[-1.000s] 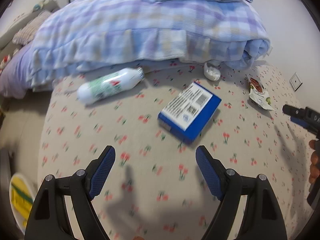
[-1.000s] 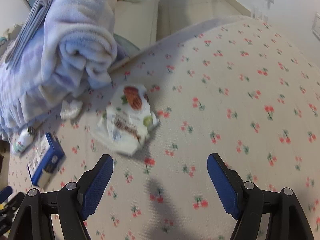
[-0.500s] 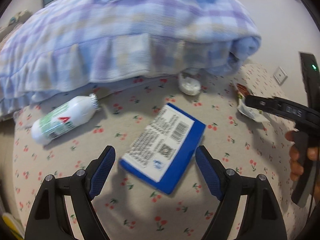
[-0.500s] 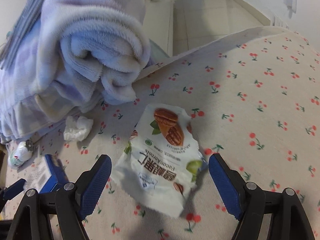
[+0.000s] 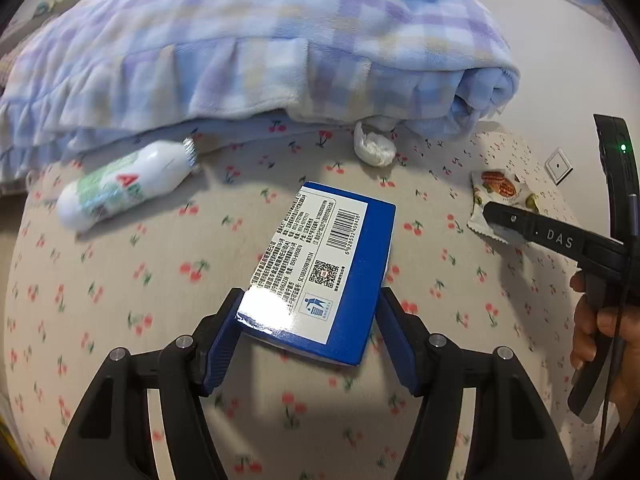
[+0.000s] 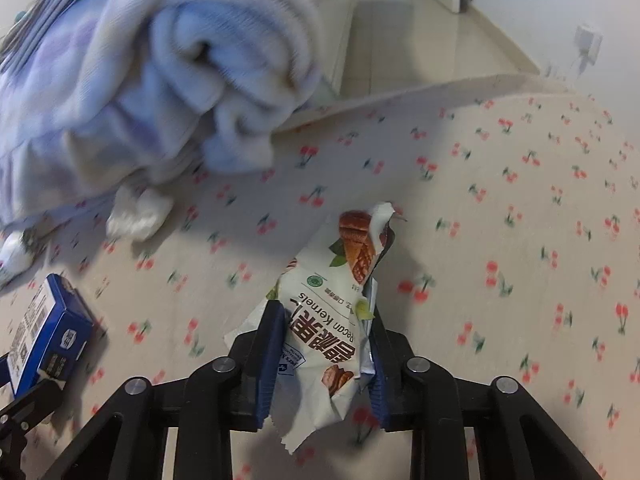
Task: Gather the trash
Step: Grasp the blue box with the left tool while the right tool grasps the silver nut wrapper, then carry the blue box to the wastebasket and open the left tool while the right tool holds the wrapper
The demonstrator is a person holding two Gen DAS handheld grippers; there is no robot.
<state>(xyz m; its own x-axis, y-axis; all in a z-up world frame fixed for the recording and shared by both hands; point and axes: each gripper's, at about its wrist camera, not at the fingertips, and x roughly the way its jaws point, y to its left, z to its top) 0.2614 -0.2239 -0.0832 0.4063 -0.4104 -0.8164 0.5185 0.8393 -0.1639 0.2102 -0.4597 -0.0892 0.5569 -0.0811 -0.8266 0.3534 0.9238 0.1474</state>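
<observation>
Bed, covered by a beige sheet printed with small red cherries [image 5: 132, 264]; it carries everything listed here.

Left gripper [image 5: 308, 332], black frame with blue ribbed pads: its jaws have just been closing and now stand at either side of the near end of a flat blue cardboard box with a white printed label, barcode and QR code [image 5: 324, 264]. Both pads sit against the box's long edges. The box lies label-up near the middle of the bed, its far end slanting toward the blanket.

Right gripper [image 6: 320, 360], same make: its jaws have just been closing and are now narrow, pinching a crumpled white pecan-kernel snack wrapper with brown nut pictures [image 6: 332, 312]. The wrapper is squeezed into folds between the pads, and its torn top sticks out beyond the fingertips over the sheet. In the left view this gripper comes in from the bed's right side, held by a person's hand [image 5: 600, 340].

White plastic bottle with green and red label and threaded neck [image 5: 120, 188]: on its side toward the bed's left edge, just below the blanket's hem, well apart from the box.

Crumpled white tissue [image 5: 374, 148]: tucked against the blanket's lower edge, beyond the box.

Folded fleece blanket, blue, lilac and cream checks [image 5: 260, 48]: heaped across the far part of the bed, its rolled end toward the right.
</observation>
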